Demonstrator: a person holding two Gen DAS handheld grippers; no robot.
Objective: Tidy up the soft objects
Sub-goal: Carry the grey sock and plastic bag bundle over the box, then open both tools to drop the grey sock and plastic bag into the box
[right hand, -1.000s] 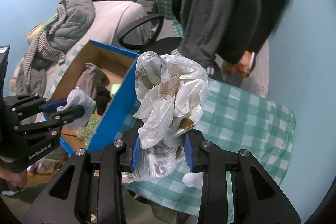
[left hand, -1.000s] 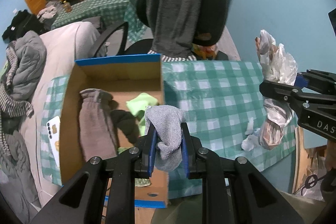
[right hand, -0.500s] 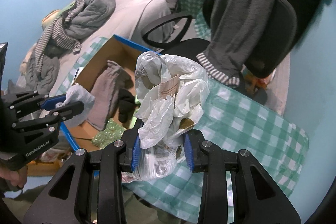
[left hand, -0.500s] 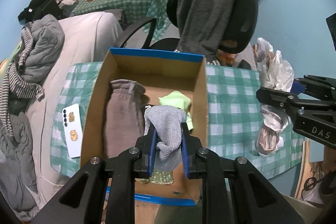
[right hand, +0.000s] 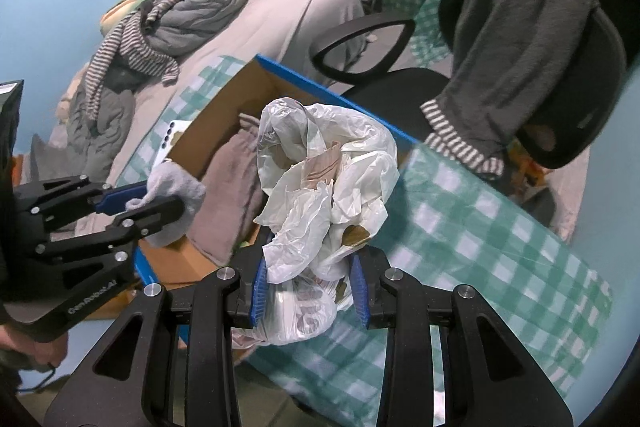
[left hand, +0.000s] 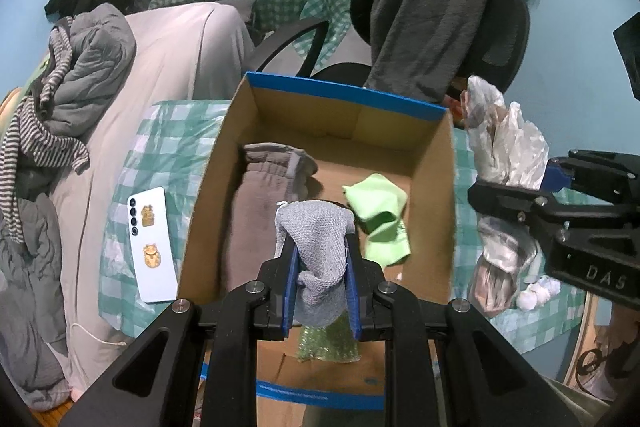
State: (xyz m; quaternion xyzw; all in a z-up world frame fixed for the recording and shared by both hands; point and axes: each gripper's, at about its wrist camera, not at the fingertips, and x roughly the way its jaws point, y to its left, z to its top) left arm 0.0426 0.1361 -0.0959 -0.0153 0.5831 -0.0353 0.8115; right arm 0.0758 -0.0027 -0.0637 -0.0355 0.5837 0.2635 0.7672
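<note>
My left gripper (left hand: 322, 259) is shut on a grey sock (left hand: 318, 247) and holds it above the open cardboard box (left hand: 436, 211) with blue edges. In the box lie a brown-grey sock (left hand: 260, 211), a light green sock (left hand: 380, 215) and a green bubble-wrap piece (left hand: 326, 341). My right gripper (right hand: 308, 287) is shut on a crumpled white plastic bag (right hand: 324, 179) and holds it above the table, right of the box (right hand: 224, 107). The bag (left hand: 504, 147) and the right gripper show in the left wrist view. The left gripper with the grey sock (right hand: 172, 187) shows in the right wrist view.
The box stands on a table with a green checked cloth (right hand: 480, 227). A white phone (left hand: 152, 243) lies left of the box. White tissue balls (left hand: 536, 293) lie at the right. An office chair with a grey garment (left hand: 424, 19) stands behind. A bed with clothes (left hand: 80, 67) is left.
My left gripper has moved left with the grey sock, from over the box's right wall to over its middle. My right gripper has kept the bag and shifted left toward the box.
</note>
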